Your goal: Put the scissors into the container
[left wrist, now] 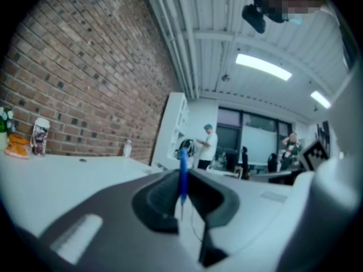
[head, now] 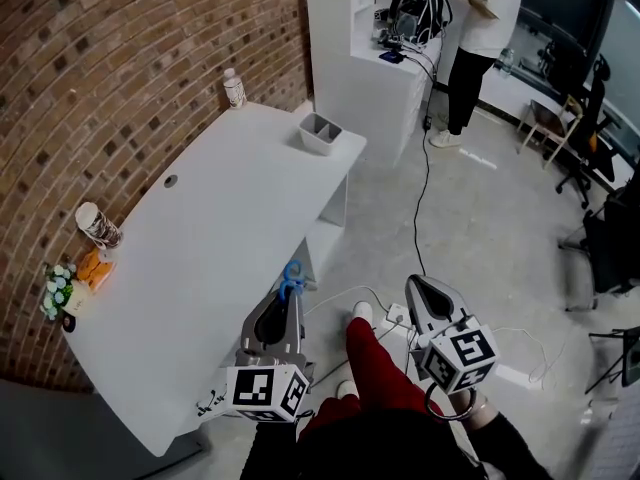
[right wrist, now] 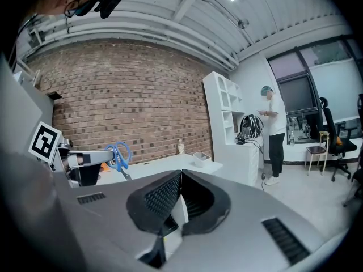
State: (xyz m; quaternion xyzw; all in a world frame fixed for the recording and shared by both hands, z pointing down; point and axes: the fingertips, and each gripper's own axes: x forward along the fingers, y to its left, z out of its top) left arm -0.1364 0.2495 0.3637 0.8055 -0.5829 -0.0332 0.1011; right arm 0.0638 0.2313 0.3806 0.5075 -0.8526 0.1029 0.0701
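Note:
Blue-handled scissors [head: 292, 280] stick up between the jaws of my left gripper [head: 289, 300], which is shut on them just off the white table's [head: 220, 238] near right edge. In the left gripper view the scissors [left wrist: 183, 171] stand edge-on in the left gripper [left wrist: 182, 180]. The container [head: 320, 133], a small pale open bin, sits at the table's far right corner, well beyond the scissors. My right gripper [head: 428, 296] hangs over the floor to the right, shut with nothing in it. The right gripper view shows the right gripper [right wrist: 180, 179], the scissors [right wrist: 118, 154] and the container [right wrist: 201, 157].
A bottle [head: 234, 88] stands at the table's far edge. A paper cup [head: 97, 224], an orange object [head: 93, 266] and small flowers [head: 55, 290] line the brick-wall side. A person [head: 480, 28] stands by a white shelf unit [head: 370, 58]. Cables [head: 420, 208] cross the floor.

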